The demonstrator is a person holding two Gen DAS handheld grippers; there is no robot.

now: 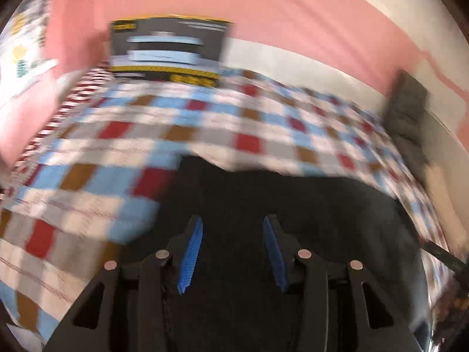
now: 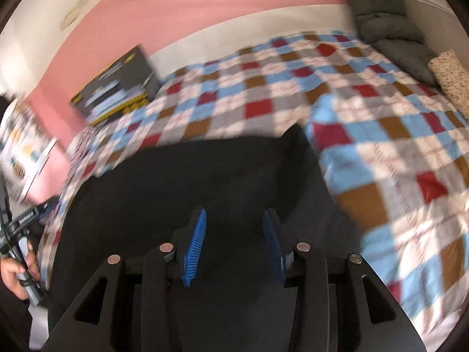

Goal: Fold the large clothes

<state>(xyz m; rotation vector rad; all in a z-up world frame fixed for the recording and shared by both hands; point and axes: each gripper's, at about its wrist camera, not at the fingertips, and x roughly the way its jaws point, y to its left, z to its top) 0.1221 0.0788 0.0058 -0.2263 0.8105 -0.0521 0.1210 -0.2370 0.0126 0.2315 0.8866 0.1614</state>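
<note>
A large black garment lies spread on a checked bedspread; it also shows in the right wrist view. My left gripper is open above the garment, its blue pads apart with nothing between them. My right gripper is open too, above the same cloth, blue pads apart and empty. The left gripper's body and the hand holding it show at the left edge of the right wrist view. Both views are blurred by motion.
A dark printed box leans on the pink wall at the bed's far side, also in the right wrist view. Grey cushions and a speckled pillow lie at the bed's right end.
</note>
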